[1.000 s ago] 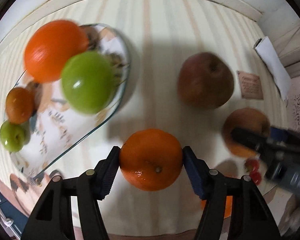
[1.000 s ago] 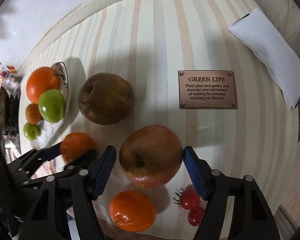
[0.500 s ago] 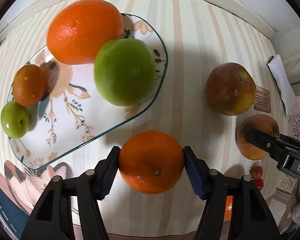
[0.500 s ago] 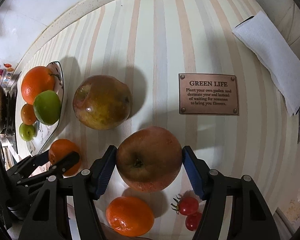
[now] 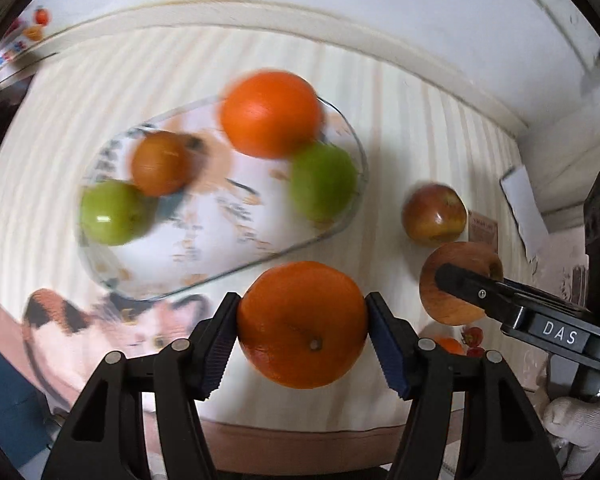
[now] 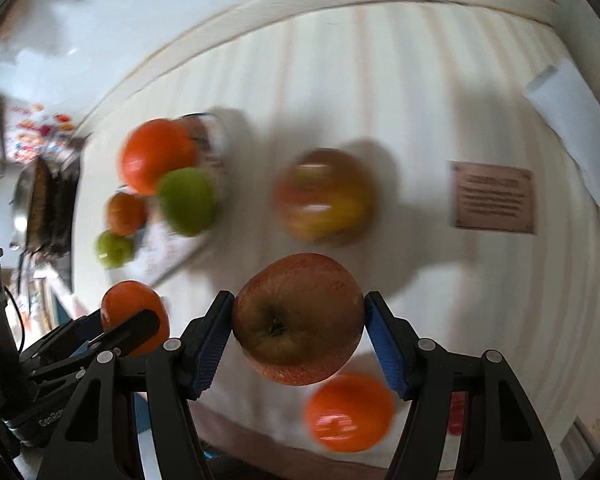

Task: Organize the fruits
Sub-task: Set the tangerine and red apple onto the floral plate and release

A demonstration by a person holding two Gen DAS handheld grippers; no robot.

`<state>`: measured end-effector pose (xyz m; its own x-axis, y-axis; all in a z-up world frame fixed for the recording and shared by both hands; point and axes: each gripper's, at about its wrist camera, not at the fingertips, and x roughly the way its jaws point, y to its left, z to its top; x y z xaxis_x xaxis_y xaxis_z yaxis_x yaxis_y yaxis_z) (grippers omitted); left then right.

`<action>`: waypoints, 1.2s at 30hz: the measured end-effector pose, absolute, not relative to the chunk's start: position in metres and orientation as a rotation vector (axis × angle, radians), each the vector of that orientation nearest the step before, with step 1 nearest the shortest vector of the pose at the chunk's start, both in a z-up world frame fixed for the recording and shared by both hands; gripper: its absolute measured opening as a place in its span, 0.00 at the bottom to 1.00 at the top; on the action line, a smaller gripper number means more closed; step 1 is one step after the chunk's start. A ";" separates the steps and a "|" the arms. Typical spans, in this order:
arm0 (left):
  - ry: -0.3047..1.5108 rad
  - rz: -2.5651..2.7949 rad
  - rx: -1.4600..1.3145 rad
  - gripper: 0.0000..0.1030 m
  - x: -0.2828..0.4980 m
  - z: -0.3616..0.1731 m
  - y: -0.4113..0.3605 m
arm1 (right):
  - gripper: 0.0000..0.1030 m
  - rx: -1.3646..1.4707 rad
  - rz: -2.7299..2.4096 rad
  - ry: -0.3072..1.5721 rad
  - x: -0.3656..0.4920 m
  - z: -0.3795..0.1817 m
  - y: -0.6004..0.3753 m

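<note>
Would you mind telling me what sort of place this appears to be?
Probably a home table or counter: a striped cloth against a white wall, a flowered plate of fruit, and a small decor plaque.

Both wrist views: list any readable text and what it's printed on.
"DAS" – white letters on the right gripper body, left wrist view.
"GenRob…" – partial, on the left gripper body, right wrist view; cut off.
Brown plaque – several lines of text, too blurred to read.
Colourful printed sheet at far left – too blurred.
</note>
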<state>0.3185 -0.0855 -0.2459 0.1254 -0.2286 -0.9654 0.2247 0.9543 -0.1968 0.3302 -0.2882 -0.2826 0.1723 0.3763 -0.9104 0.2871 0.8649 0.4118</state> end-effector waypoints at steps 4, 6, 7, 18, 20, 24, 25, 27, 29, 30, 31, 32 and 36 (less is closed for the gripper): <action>1.370 -0.272 -0.031 0.59 0.327 -0.229 -0.045 | 0.66 0.564 0.169 1.401 0.349 -0.268 -0.252; 1.356 -0.228 -0.035 0.59 0.332 -0.229 -0.030 | 0.66 0.557 0.215 1.397 0.363 -0.263 -0.229; 1.355 -0.211 -0.041 0.59 0.336 -0.232 -0.022 | 0.66 0.551 0.238 1.397 0.371 -0.262 -0.218; 1.411 -0.132 -0.118 0.59 0.363 -0.272 0.002 | 0.66 0.489 0.257 1.444 0.439 -0.288 -0.146; 1.420 -0.129 -0.113 0.59 0.366 -0.278 0.001 | 0.66 0.467 0.252 1.459 0.445 -0.294 -0.138; 1.435 -0.123 -0.096 0.59 0.371 -0.288 0.001 | 0.67 0.454 0.233 1.494 0.449 -0.309 -0.134; 1.443 -0.120 -0.095 0.59 0.372 -0.291 0.001 | 0.67 0.454 0.233 1.499 0.449 -0.311 -0.132; 1.452 -0.124 -0.099 0.59 0.373 -0.294 0.001 | 0.67 0.451 0.233 1.507 0.450 -0.312 -0.130; 1.463 -0.124 -0.085 0.59 0.374 -0.297 0.000 | 0.67 0.438 0.229 1.520 0.452 -0.314 -0.125; 1.466 -0.123 -0.079 0.59 0.374 -0.298 -0.001 | 0.67 0.437 0.226 1.523 0.453 -0.315 -0.124; 1.471 -0.122 -0.073 0.59 0.374 -0.299 -0.001 | 0.67 0.432 0.229 1.527 0.453 -0.316 -0.122; 1.480 -0.120 -0.069 0.59 0.374 -0.300 -0.002 | 0.67 0.428 0.229 1.533 0.454 -0.317 -0.121; 1.493 -0.116 -0.086 0.60 0.375 -0.301 0.001 | 0.74 0.438 0.224 1.532 0.457 -0.314 -0.124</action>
<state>0.3750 0.0012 -0.3008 0.0734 -0.1306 -0.9887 0.0242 0.9913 -0.1291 0.4568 -0.1242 -0.3143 0.0383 0.4085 -0.9119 0.1300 0.9028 0.4099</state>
